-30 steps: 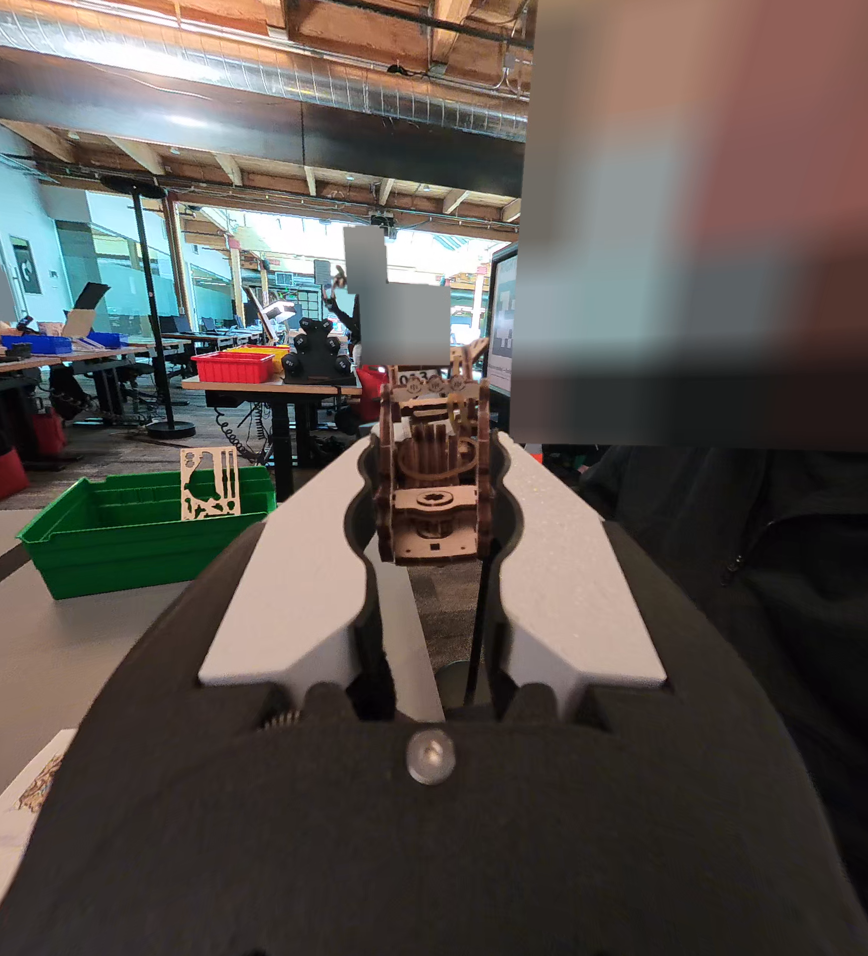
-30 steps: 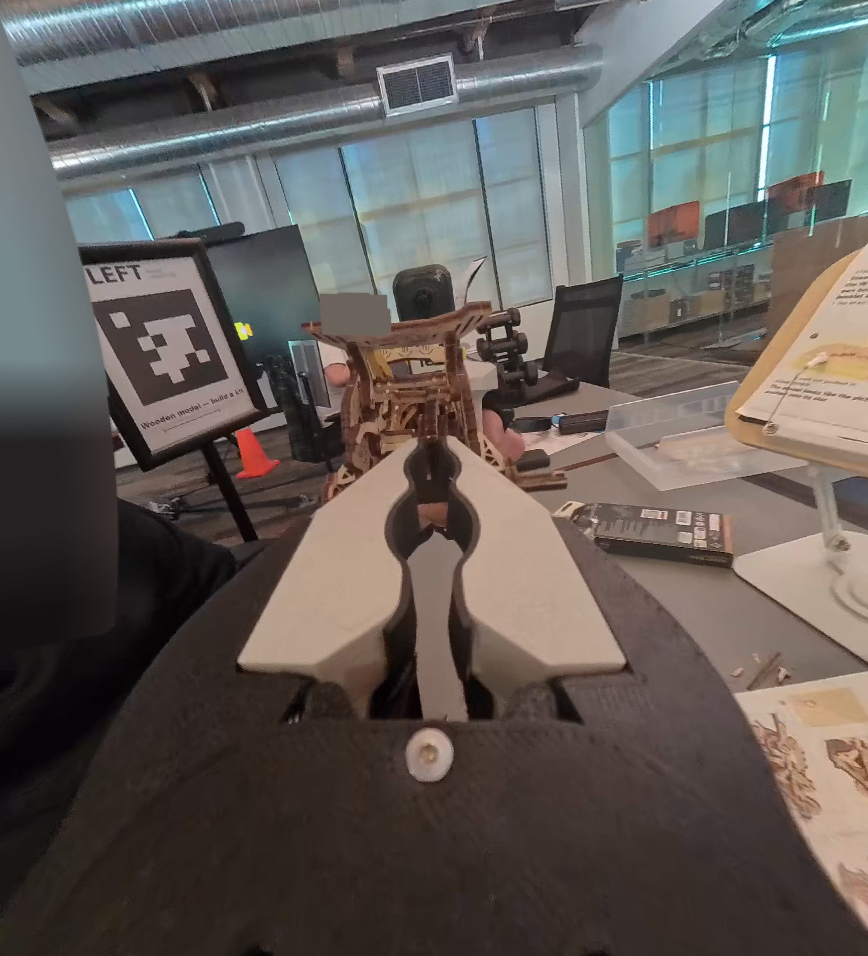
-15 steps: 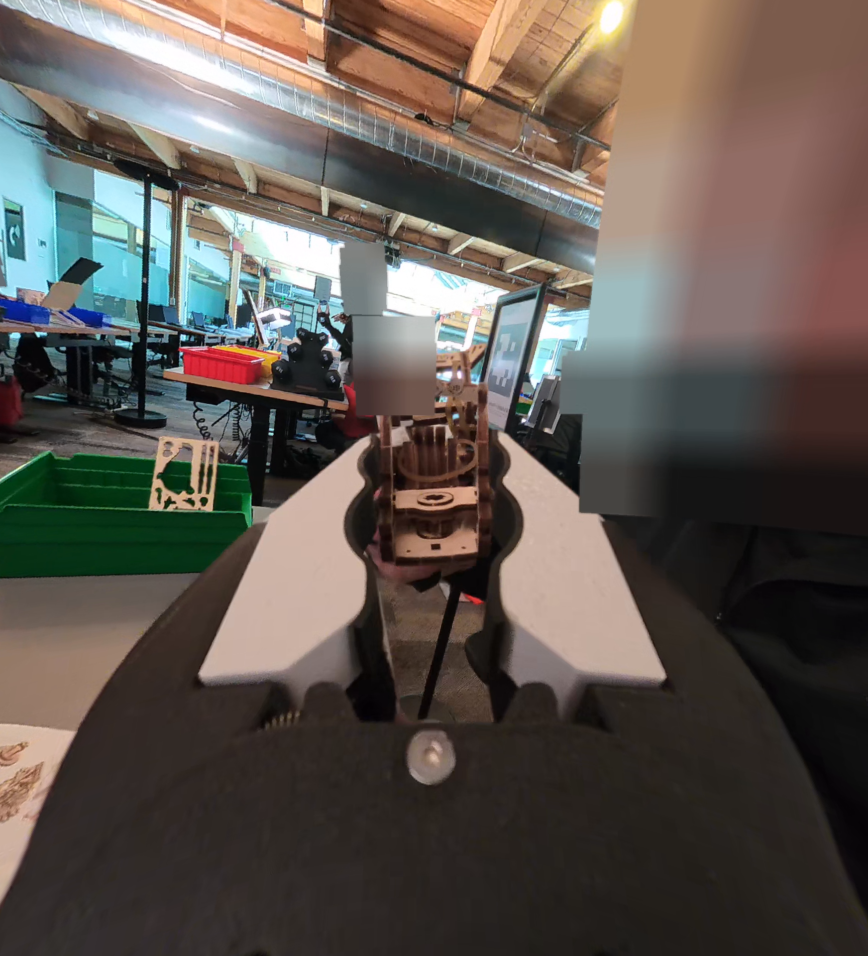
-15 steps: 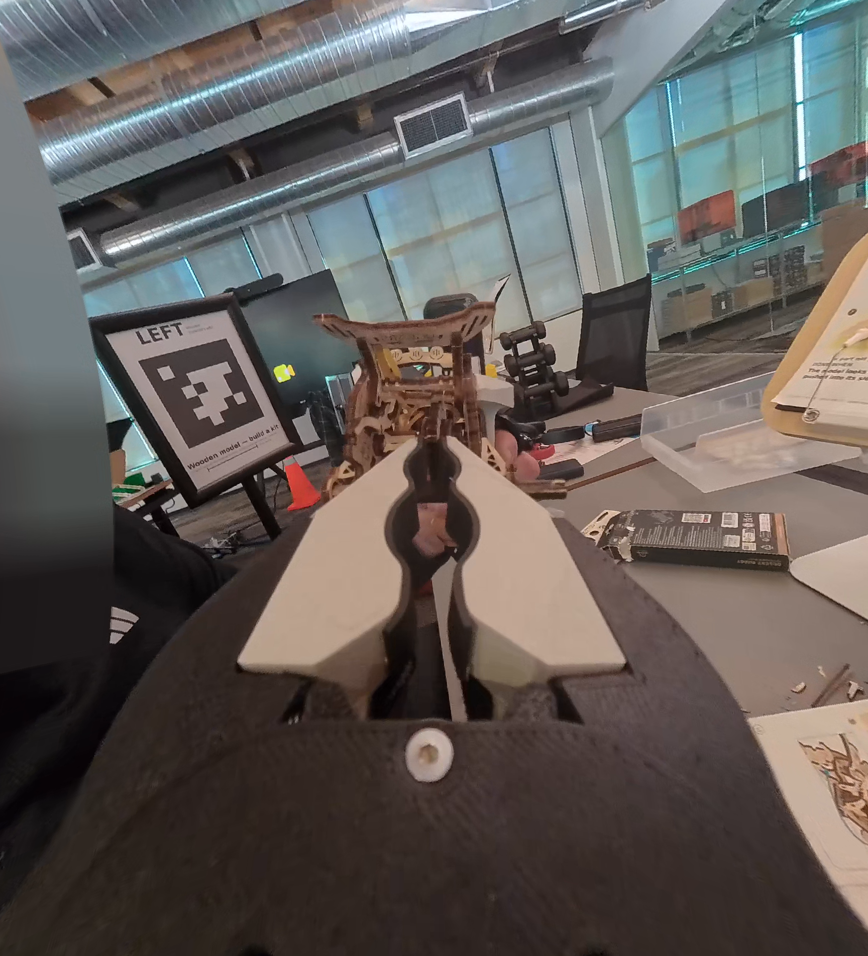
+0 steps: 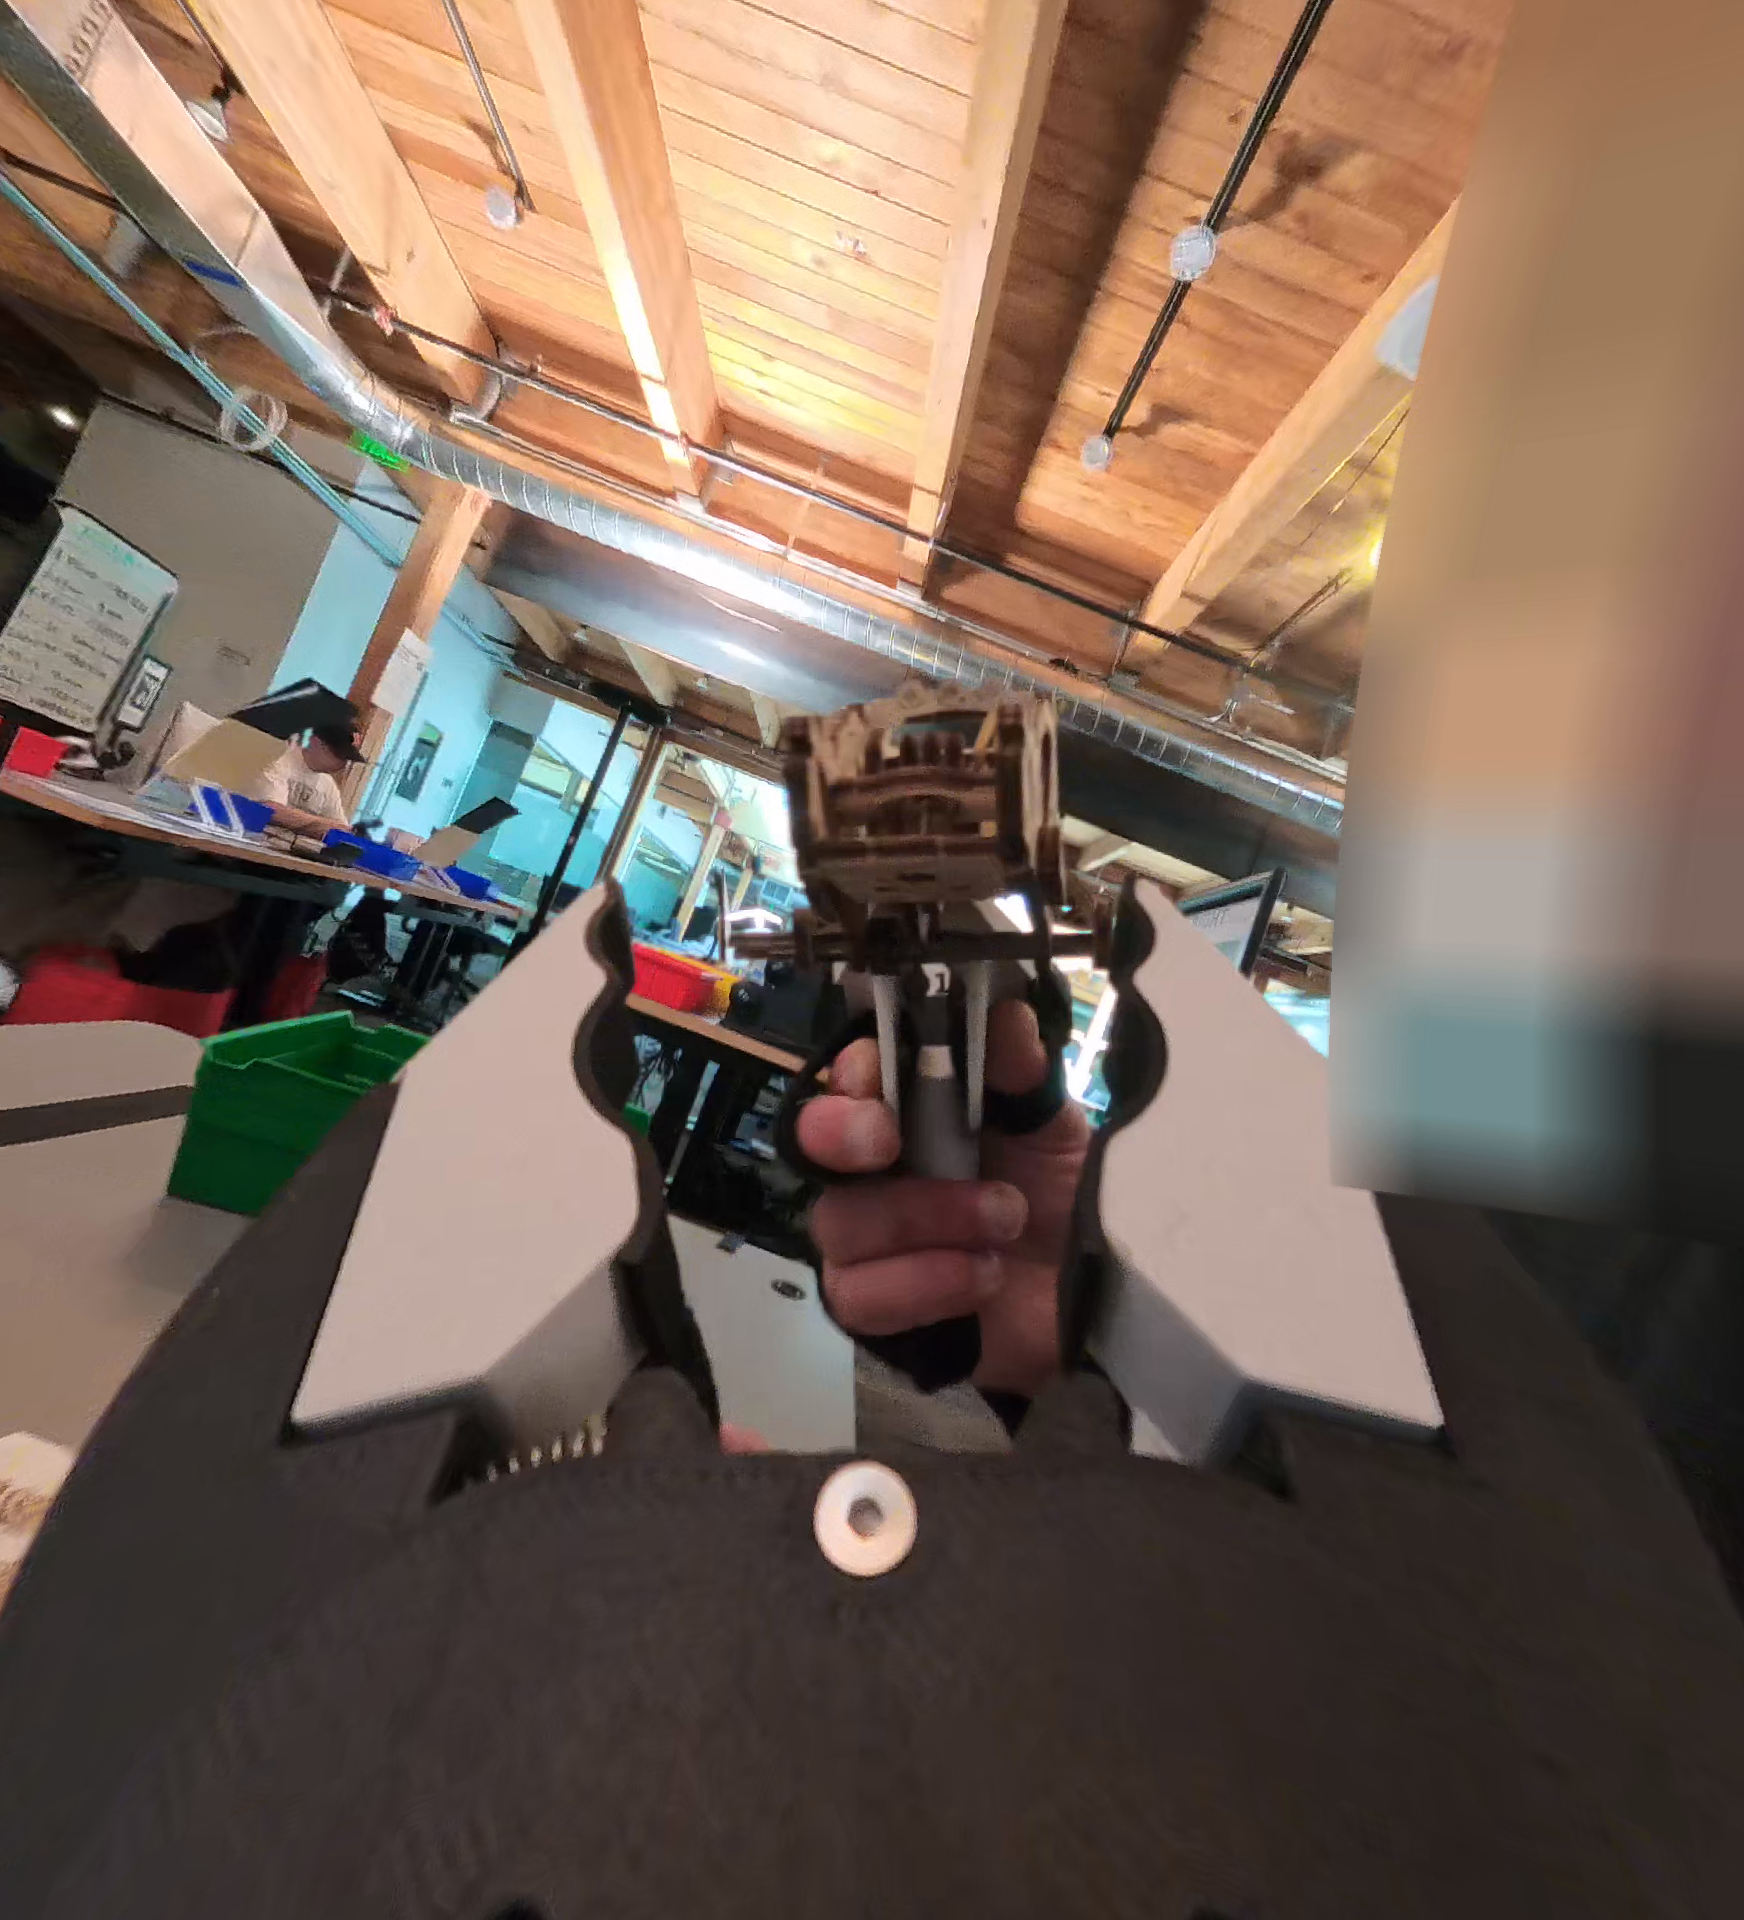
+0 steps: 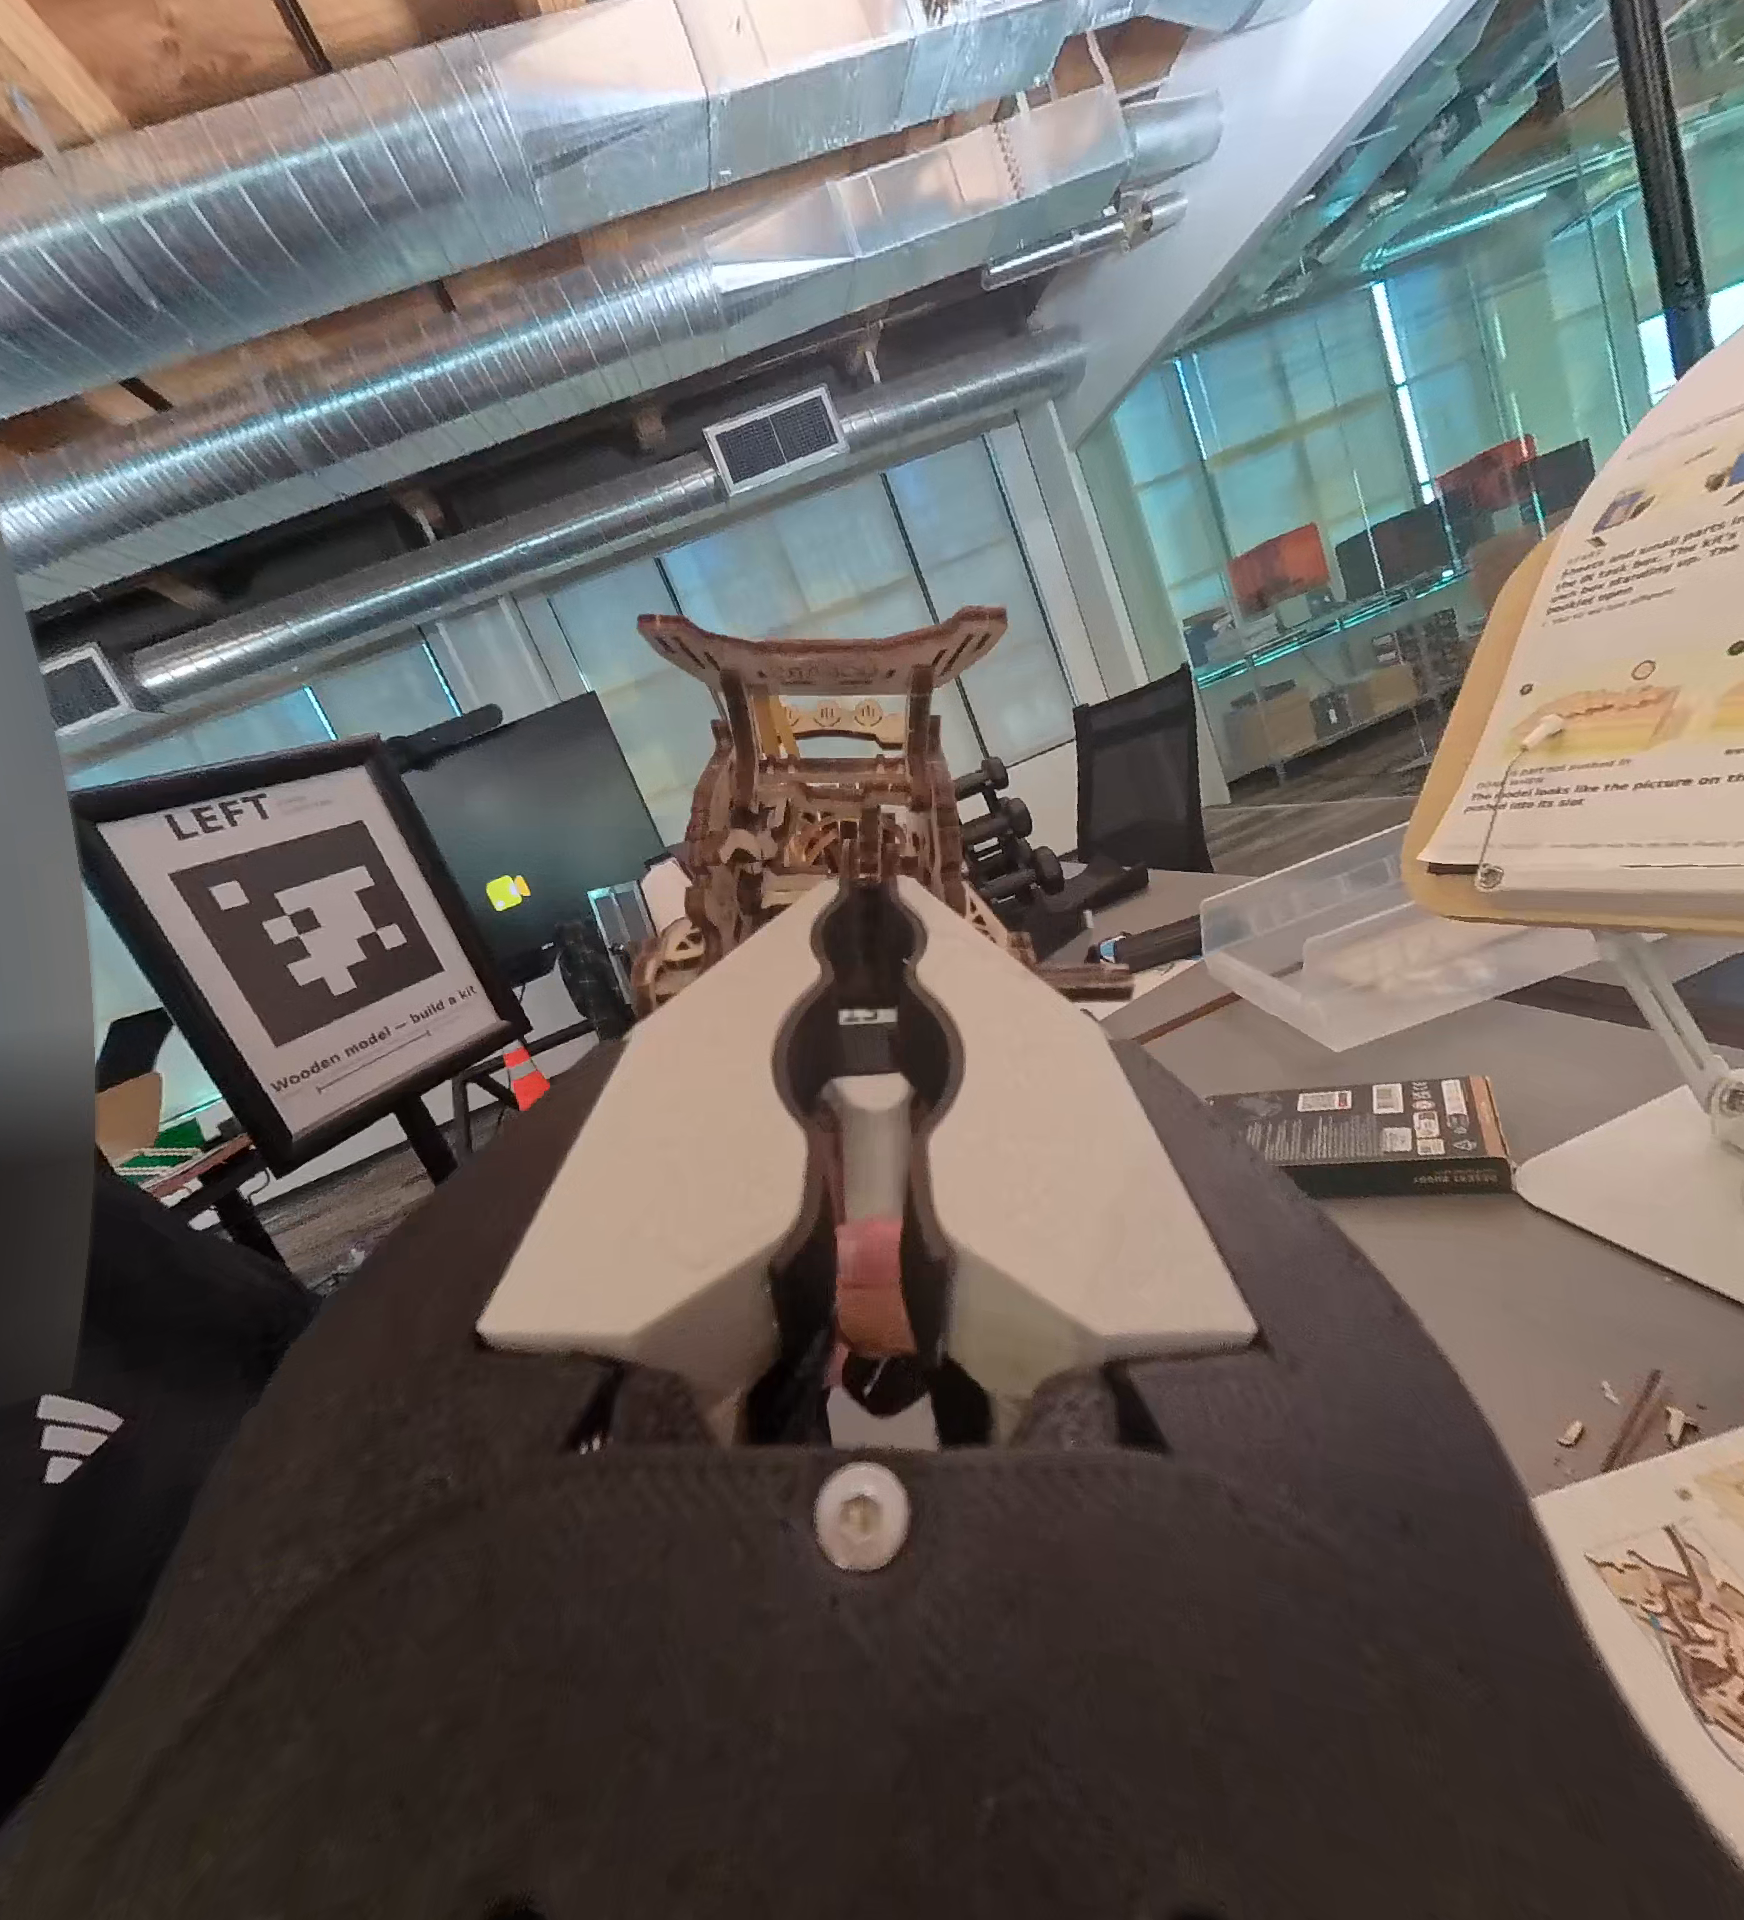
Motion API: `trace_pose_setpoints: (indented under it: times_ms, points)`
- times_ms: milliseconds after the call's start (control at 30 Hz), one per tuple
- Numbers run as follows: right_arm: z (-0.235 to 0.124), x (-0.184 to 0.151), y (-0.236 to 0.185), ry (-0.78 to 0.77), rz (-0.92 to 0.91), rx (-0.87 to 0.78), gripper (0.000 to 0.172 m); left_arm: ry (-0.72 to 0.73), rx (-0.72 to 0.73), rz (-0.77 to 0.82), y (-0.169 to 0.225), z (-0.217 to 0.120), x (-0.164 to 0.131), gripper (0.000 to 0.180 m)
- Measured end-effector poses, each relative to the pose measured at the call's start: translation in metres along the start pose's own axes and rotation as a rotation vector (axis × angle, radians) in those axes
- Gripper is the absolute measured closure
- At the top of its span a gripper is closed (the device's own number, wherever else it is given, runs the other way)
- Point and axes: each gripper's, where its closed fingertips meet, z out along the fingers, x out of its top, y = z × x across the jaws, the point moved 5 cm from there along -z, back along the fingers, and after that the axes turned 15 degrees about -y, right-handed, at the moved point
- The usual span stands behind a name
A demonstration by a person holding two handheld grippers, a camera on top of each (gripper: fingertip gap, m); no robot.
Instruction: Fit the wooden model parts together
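One brown laser-cut wooden model [image 6: 826,800], intricately slotted and half-built.

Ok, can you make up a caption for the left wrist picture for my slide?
Open left gripper faces the wooden model, which the shut right gripper holds up from below under a timber ceiling.

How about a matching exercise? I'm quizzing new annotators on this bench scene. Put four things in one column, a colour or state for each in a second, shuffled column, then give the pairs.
Things:
1. left claw
2. right claw
3. bin
4. flat box

Colour or state:
A. black, lying flat on the table
B. fingers shut together
C. green
D. fingers wide apart

Pairs: 1-D, 2-B, 3-C, 4-A
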Motion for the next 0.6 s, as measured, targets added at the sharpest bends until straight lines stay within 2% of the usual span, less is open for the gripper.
trace_pose_setpoints:
  times_ms: [100, 200, 267, 600]
  points:
    - [0.006, -0.001, 0.0, 0.004, 0.0, 0.006, 0.172, 0.034, -0.057, -0.004, 0.011, 0.02, 0.0, 0.094]
    - [0.008, -0.001, -0.003, 0.006, -0.001, 0.016, 0.172, 0.129, -0.07, 0.019, 0.017, 0.025, 0.01, 0.125]
    - [0.008, 0.0, -0.004, 0.021, 0.012, 0.023, 0.172, 0.135, -0.116, -0.01, 0.016, 0.026, 0.011, 0.126]
    - [0.006, 0.004, -0.008, 0.026, 0.04, 0.083, 0.172, 0.104, -0.172, -0.009, 0.019, 0.028, 0.013, 0.127]
